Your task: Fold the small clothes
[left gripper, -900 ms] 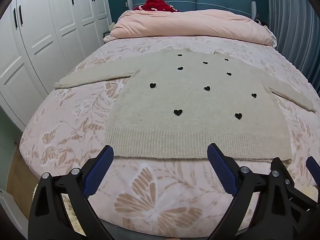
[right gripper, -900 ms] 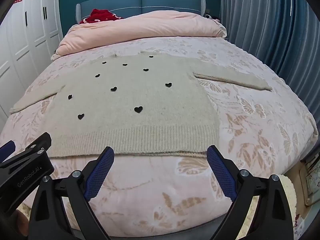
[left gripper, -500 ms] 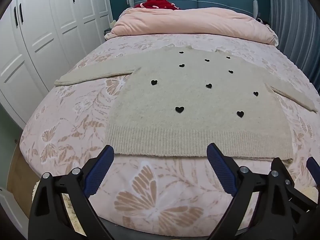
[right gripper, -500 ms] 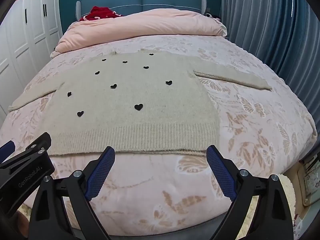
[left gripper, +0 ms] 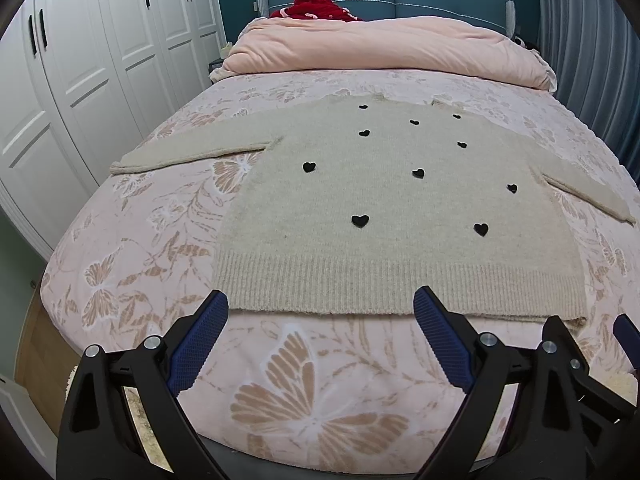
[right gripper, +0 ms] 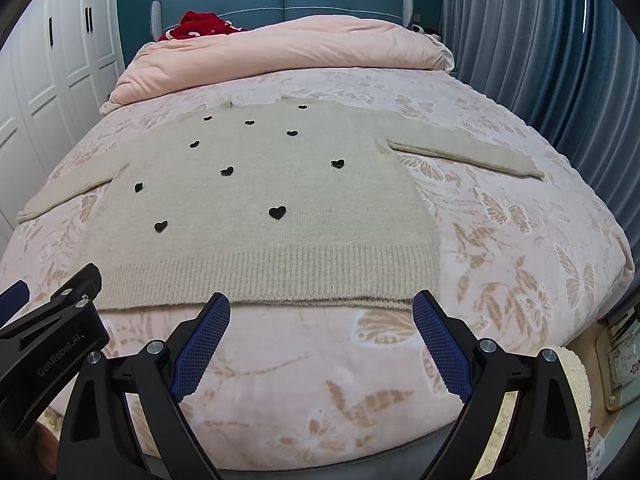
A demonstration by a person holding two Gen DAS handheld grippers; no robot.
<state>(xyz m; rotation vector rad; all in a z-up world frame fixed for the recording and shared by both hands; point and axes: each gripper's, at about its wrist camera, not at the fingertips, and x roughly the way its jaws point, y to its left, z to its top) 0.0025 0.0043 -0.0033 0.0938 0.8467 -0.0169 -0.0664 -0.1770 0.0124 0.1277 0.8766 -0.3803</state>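
A beige knit sweater (left gripper: 384, 200) (right gripper: 260, 200) with small black hearts lies flat on the bed, both sleeves spread out sideways, ribbed hem toward me. My left gripper (left gripper: 322, 312) hovers open just short of the hem's left half, nothing between its blue pads. My right gripper (right gripper: 322, 312) also stands open, over the hem's right half, holding nothing. The left gripper's black body (right gripper: 44, 340) shows at the lower left of the right wrist view.
The bed (left gripper: 304, 392) has a pink floral cover. A folded pink duvet (left gripper: 380, 48) and a red cloth (left gripper: 316, 4) lie at the headboard. White wardrobes (left gripper: 72, 80) stand on the left, blue curtains (right gripper: 540, 60) on the right. A cream rug (right gripper: 576, 376) lies by the bed's right corner.
Both grippers have tilted slightly, so the sweater sits a touch higher in both views. Both stay open and the sweater has not moved.
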